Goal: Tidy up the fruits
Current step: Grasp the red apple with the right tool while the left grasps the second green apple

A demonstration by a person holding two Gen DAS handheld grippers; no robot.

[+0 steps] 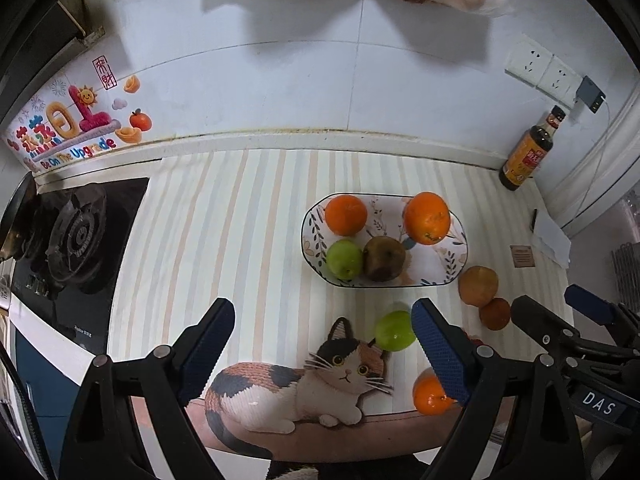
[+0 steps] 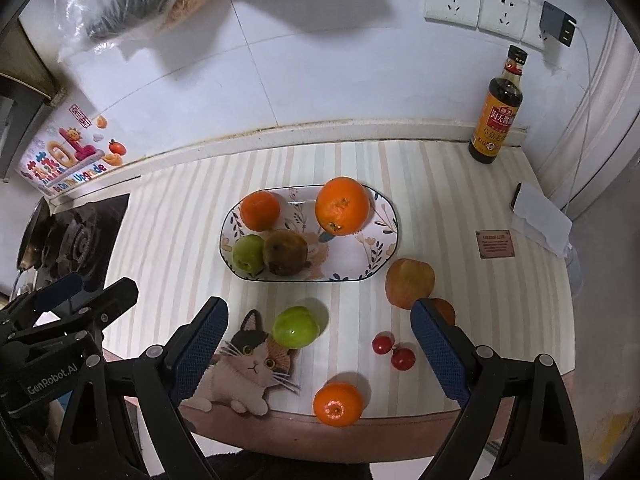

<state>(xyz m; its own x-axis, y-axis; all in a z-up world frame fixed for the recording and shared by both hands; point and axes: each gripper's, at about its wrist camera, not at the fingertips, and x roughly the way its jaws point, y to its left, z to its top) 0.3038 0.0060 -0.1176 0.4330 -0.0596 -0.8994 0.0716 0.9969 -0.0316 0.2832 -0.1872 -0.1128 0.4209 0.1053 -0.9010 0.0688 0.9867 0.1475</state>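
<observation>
Striped worktop (image 2: 192,248): both hand-held grippers, left (image 1: 324,354) and right (image 2: 320,354), are held apart, empty. Smooth, firm round green fruit (image 2: 296,327) should be gripped across its widest girth.

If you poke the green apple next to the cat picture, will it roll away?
Probably yes. The green apple looks round and sits loose on the flat striped mat, with nothing touching it, so a nudge would likely send it rolling. Its skin looks shiny, so it may slip if squeezed off-center. It seems firm, unlikely to squash.

sauce btl (image 2: 497,114), gas stove (image 1: 68,240), wall sockets (image 2: 476,4)
</observation>
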